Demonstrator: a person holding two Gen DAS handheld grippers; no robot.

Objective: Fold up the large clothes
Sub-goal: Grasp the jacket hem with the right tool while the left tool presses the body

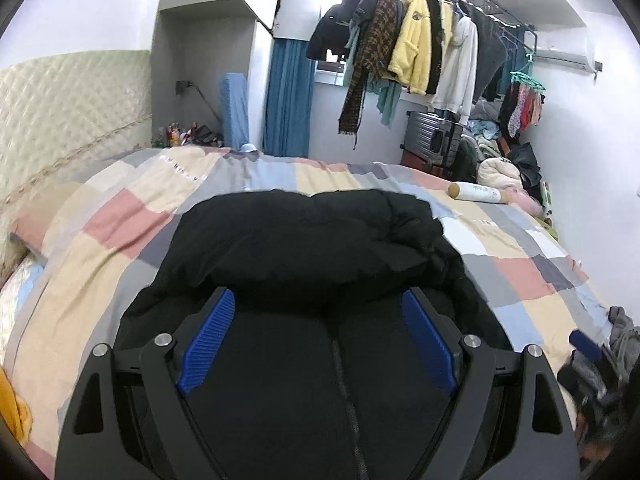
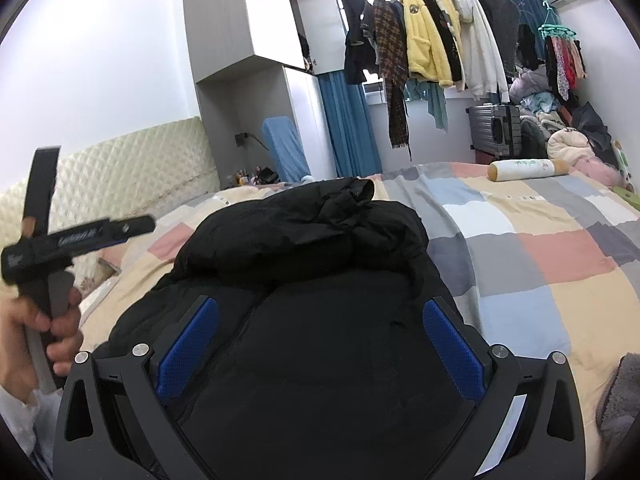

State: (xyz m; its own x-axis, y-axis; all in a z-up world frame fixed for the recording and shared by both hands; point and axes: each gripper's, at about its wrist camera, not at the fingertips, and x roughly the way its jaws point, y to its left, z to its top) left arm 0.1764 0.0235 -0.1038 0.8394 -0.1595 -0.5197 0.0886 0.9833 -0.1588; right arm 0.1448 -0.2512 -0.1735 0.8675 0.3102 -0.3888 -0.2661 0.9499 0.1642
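Observation:
A black puffy jacket (image 1: 304, 240) lies bunched on the checked quilt (image 1: 120, 240), its far part folded back over the near part. A zipper runs down its near panel. My left gripper (image 1: 318, 294) hovers over the near panel, open, with nothing between the blue pads (image 1: 208, 340). In the right wrist view the same jacket (image 2: 312, 240) fills the middle, and my right gripper (image 2: 320, 302) hangs open above it, pads (image 2: 452, 348) apart from the cloth. A hand (image 2: 52, 336) at the left edge holds the blurred left gripper body (image 2: 60, 240).
A cream bolster pillow (image 2: 524, 170) lies at the quilt's far right. A grey garment (image 2: 620, 400) sits at the bed's near right edge. Behind the bed are a padded headboard (image 2: 120, 168), a rack of hanging clothes (image 2: 424, 48), a grey suitcase (image 2: 496, 128) and a heap of laundry.

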